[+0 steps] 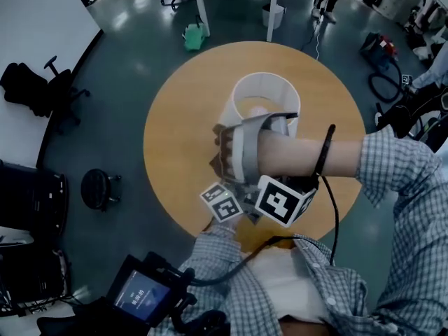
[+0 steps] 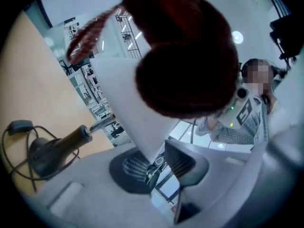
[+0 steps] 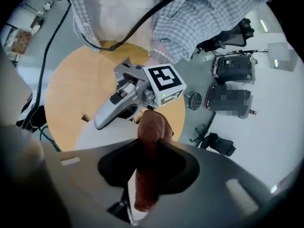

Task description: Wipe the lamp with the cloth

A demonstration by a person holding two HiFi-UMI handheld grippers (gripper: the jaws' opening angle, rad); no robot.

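Where the right forearm (image 1: 308, 156) crosses the head view, it hides the near rim of the white lampshade (image 1: 260, 89) at mid-table (image 1: 178, 131), and both grippers' tips with it. Jaws of left gripper (image 2: 159, 164) clamped on the shade's thin wall. Jaws of right gripper (image 3: 145, 167) pinched on a red-brown cloth (image 3: 151, 129), blurred and close in the left gripper view. Lamp base (image 2: 50, 151) dim at left, its cord partly cut off.
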